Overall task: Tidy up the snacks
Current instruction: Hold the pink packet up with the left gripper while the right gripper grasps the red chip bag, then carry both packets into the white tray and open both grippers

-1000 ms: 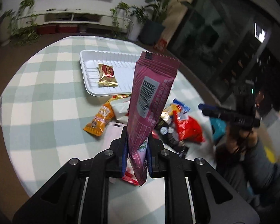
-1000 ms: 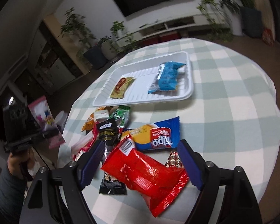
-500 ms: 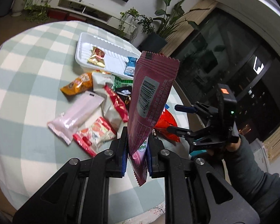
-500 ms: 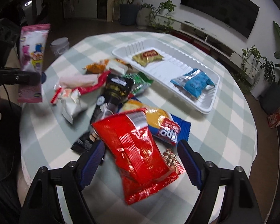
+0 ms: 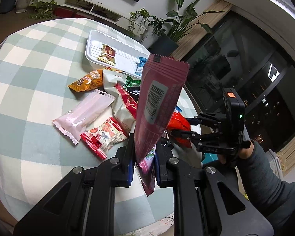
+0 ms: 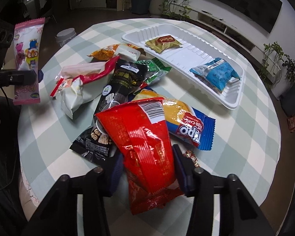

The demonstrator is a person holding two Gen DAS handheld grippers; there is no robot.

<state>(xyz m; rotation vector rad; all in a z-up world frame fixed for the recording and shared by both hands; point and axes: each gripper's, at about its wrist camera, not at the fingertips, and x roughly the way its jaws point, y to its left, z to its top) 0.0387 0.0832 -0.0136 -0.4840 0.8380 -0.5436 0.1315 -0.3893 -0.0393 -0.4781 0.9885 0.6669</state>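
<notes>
My left gripper (image 5: 142, 162) is shut on a tall pink snack packet (image 5: 157, 106) and holds it upright above the near table edge; the packet also shows in the right wrist view (image 6: 27, 59). My right gripper (image 6: 147, 169) has closed its jaws on a red snack bag (image 6: 145, 137) at the near end of the snack pile; it shows in the left wrist view (image 5: 179, 131). The white tray (image 6: 236, 98) at the far side holds a gold packet (image 6: 163, 42) and a blue packet (image 6: 216, 74).
Loose snacks lie on the green checked round table (image 5: 29, 78): an orange packet (image 5: 88, 80), a pale pink packet (image 5: 84, 114), a red-and-white packet (image 5: 104, 135), a black bag (image 6: 116, 90), a yellow-blue Tipo cake (image 6: 184, 125), a green packet (image 6: 155, 70). Potted plants stand beyond.
My right gripper's jaws have closed in from wide open onto the red bag. My left gripper still holds the pink packet and has shifted only slightly.
</notes>
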